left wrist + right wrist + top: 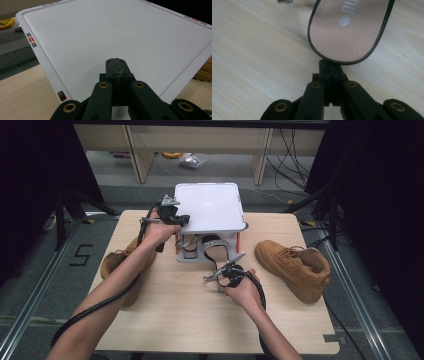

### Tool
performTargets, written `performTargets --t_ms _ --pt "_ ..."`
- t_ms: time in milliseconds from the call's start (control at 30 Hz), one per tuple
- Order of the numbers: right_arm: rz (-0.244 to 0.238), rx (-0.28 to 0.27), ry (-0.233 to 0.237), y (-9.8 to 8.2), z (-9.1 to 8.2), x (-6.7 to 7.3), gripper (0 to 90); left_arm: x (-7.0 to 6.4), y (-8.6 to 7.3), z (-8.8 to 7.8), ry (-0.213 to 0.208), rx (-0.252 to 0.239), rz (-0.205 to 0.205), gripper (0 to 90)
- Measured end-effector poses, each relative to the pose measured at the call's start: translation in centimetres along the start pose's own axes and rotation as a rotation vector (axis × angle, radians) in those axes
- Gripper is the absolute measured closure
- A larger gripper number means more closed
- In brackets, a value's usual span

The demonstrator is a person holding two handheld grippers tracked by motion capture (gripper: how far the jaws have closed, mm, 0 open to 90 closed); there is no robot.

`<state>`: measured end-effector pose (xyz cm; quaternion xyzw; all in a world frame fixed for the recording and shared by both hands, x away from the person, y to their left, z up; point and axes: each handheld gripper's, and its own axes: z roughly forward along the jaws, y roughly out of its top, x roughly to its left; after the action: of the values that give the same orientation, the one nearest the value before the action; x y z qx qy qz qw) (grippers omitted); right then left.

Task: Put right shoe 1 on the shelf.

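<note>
Two black two-jaw grippers are held by a person at a pale wood-grain table [165,320], seen from above. At the far middle of the table stands a small two-level rack [208,227] with a smooth, white, square top with rounded corners and thin posts, of which one orange post can be made out. On its lower level, partly hidden under the top, two heeled sandals [216,248] with glittery silver straps are seen; their front parts are cut off by the shelf above. Two tan suede-like boots are counted: a right-hand boot [295,267] with laces lying in full view, and a left-hand boot [117,265] largely covered by the person's left forearm. The left gripper [181,219] is held at the left edge of the white top, its jaws pressed fully together with nothing between them; in the left gripper view the closed tips [116,65] are seen over the matte white surface, whose border carries small grey and red marks. The right gripper [220,277] is held just in front of the rack, jaws likewise closed and empty; in the right gripper view its tips [329,66] are seen at the rounded end of a sandal's tan stitched insole [348,30], edged in black, with part of a printed logo cut off; whether they touch cannot be told.
</note>
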<state>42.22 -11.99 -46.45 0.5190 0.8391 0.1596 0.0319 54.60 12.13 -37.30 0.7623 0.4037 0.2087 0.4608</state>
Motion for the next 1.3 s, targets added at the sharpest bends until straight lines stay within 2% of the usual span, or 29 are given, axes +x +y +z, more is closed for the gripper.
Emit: performTargets --t_ms 200,267,400,433,467,500,533,600,633,667,700,733,767,800,833,867,933,1000,1033,1067,1100,1167,1233,1267,1300 --pt "0.024 -0.027 0.017 0.5 0.1 0.6 90.0 0.0 0.0 0.0 0.001 0.002 0.002 89.6" --pt "0.005 -0.043 0.027 0.7 0.1 0.8 90.0 0.0 0.0 0.0 0.0 0.002 0.002 89.7" --pt "0.012 -0.039 0.04 1.2 0.2 1.2 90.0 0.0 0.0 0.0 0.0 0.002 0.001 89.6" --pt "0.026 -0.037 0.038 1.3 0.3 1.4 90.0 0.0 0.0 0.0 0.0 0.002 0.001 89.6" --pt "0.01 -0.044 0.034 1.4 0.4 1.3 90.0 0.0 0.0 0.0 0.001 0.003 0.003 89.6" --pt "0.015 -0.049 0.054 1.5 0.3 1.4 90.0 0.0 0.0 0.0 0.002 0.003 0.003 89.6" --pt "0.027 -0.049 0.041 1.6 0.4 1.5 90.0 0.0 0.0 0.0 0.003 0.003 0.004 89.6" --pt "0.011 -0.063 0.054 1.9 0.4 1.5 90.0 0.0 0.0 0.0 0.001 0.003 0.003 89.6" --pt "0.031 -0.06 0.046 2.0 0.3 1.6 90.0 0.0 0.1 0.0 0.0 0.004 0.002 89.6" --pt "0.021 -0.069 0.056 2.2 0.3 1.6 90.0 0.0 0.1 0.0 0.0 0.004 0.002 89.6" --pt "0.037 -0.07 0.042 2.3 0.3 1.8 90.0 0.0 0.1 0.0 0.001 0.004 0.002 89.6" --pt "0.03 -0.071 0.036 2.4 0.2 1.7 90.0 0.0 0.0 0.0 0.001 0.004 0.002 89.6" --pt "0.019 -0.077 0.052 2.5 0.2 1.7 90.0 0.0 0.0 0.0 0.0 0.003 0.002 89.6" --pt "0.033 -0.077 0.037 2.7 0.2 1.8 90.0 0.0 0.0 0.0 -0.001 0.003 0.002 89.6" --pt "0.018 -0.092 0.044 2.9 0.1 1.9 90.0 0.0 0.0 0.0 -0.002 0.002 0.0 89.6" --pt "0.035 -0.084 0.044 3.1 0.1 2.0 90.0 0.0 0.0 0.0 -0.002 0.002 0.001 89.6" --pt "0.019 -0.106 0.047 3.4 0.0 2.1 90.0 0.0 0.0 0.0 -0.001 0.002 0.001 89.6" --pt "0.027 -0.107 0.038 3.8 0.1 2.2 90.0 0.0 0.1 0.0 0.0 0.003 0.003 89.6" --pt "0.006 -0.135 0.045 3.9 0.2 2.1 90.0 0.0 0.1 0.0 0.001 0.004 0.003 89.6" --pt "0.018 -0.139 0.044 4.0 0.1 2.2 90.0 0.0 0.1 0.0 0.001 0.004 0.004 89.6" --pt "-0.004 -0.158 0.037 4.1 0.0 2.1 90.0 0.0 0.1 0.0 0.001 0.004 0.004 89.6" --pt "0.003 -0.173 0.026 4.4 -0.1 2.0 90.0 0.0 0.1 0.0 -0.001 0.003 0.001 89.6" --pt "0.019 -0.167 0.024 4.5 -0.2 2.0 90.0 0.0 0.1 0.0 -0.001 0.003 0.001 89.6" --pt "-0.018 -0.186 0.024 4.6 -0.2 1.7 90.0 0.0 0.1 0.0 -0.001 0.003 0.001 89.6" --pt "0.005 -0.179 0.029 4.6 -0.3 1.9 90.0 0.0 0.1 0.0 -0.001 0.004 0.002 89.6"
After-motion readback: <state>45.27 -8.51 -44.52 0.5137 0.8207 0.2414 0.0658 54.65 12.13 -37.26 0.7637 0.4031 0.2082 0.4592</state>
